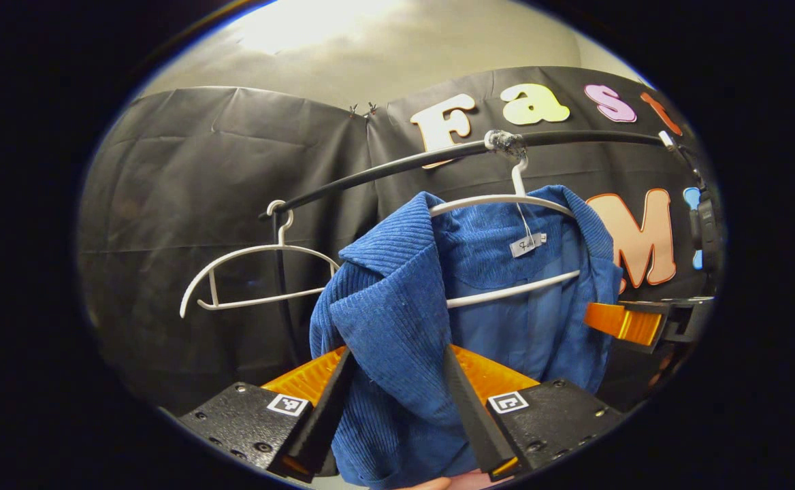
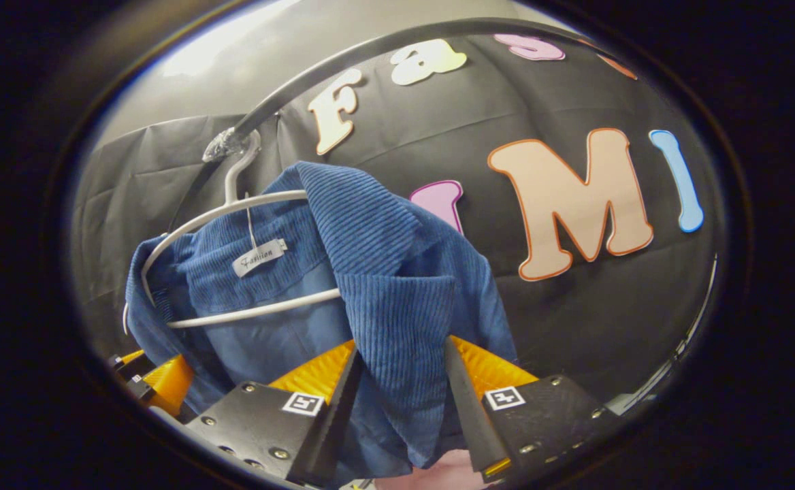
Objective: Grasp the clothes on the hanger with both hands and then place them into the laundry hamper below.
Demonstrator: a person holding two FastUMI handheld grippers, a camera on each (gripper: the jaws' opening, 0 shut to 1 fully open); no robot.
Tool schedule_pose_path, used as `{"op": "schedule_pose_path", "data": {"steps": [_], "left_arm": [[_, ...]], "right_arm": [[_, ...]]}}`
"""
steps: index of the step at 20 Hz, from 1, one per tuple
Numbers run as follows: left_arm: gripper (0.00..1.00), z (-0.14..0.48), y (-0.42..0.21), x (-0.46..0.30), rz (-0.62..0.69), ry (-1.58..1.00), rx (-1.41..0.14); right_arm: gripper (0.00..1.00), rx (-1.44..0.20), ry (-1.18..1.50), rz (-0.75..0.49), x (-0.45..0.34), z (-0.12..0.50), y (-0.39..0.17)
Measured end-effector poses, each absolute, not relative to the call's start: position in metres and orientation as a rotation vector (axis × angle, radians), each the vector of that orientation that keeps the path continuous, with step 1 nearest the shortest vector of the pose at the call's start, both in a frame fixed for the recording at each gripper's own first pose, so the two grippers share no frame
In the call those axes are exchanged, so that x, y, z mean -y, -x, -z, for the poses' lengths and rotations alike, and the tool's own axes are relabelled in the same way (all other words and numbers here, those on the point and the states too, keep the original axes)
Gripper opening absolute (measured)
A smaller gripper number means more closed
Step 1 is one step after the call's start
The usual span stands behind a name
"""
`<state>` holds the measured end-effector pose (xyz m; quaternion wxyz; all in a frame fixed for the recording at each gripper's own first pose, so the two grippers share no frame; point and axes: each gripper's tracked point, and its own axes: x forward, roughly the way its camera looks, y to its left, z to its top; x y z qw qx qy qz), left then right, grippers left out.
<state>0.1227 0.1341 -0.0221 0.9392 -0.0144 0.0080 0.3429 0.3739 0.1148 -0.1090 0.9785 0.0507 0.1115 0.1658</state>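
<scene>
Blue jacket [image 1: 397, 320] on hanger [image 1: 499, 201], black rail [image 1: 384, 173]

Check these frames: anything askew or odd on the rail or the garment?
The blue corduroy jacket sits skewed: bunched and pulled off the white hanger's shoulders, with the left gripper and right gripper each around a front edge. A second white hanger hangs bare beside it. No visible damage.

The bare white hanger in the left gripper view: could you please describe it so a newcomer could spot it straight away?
Find the dark curved rail running in front of the black cloth wall. Two white hangers hook onto it; this bare white wire hanger hangs near the rail's left end. Unlike its neighbour, which carries the blue corduroy jacket, it holds no clothing.
</scene>
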Motion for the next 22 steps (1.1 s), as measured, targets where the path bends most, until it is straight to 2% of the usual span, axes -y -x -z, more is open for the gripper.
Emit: {"op": "schedule_pose_path", "data": {"steps": [1, 3, 4, 6, 9, 11, 16, 22], "left_arm": [[0.77, 0.022, -0.126, -0.136, -0.697, 0.034, -0.024], [0.52, 0.030, -0.119, -0.148, -0.754, 0.031, -0.075], [0.40, 0.037, -0.119, -0.150, -0.754, 0.035, -0.128], [0.15, 0.047, -0.131, -0.136, -0.676, 0.093, -0.182], [0.05, 0.035, -0.129, -0.134, -0.603, 0.096, -0.126], [0.02, 0.028, -0.121, -0.133, -0.570, 0.092, -0.121], [0.01, -0.004, -0.087, -0.159, -0.592, 0.137, -0.074], [0.01, -0.037, -0.078, -0.187, -0.588, 0.146, -0.046]], "right_arm": [[0.64, -0.233, -0.097, -0.309, -0.110, 0.111, -0.381], [0.33, -0.248, -0.152, -0.307, -0.111, 0.112, -0.388], [0.22, -0.250, -0.168, -0.293, -0.107, 0.112, -0.385], [0.06, -0.208, -0.193, -0.268, -0.099, 0.103, -0.386], [0.03, -0.172, -0.120, -0.236, -0.083, 0.096, -0.381], [0.03, -0.126, -0.063, -0.188, -0.066, 0.083, -0.389], [0.03, -0.054, -0.003, -0.100, -0.039, 0.066, -0.406], [0.03, 0.019, 0.032, -0.026, -0.029, 0.049, -0.434]]}}
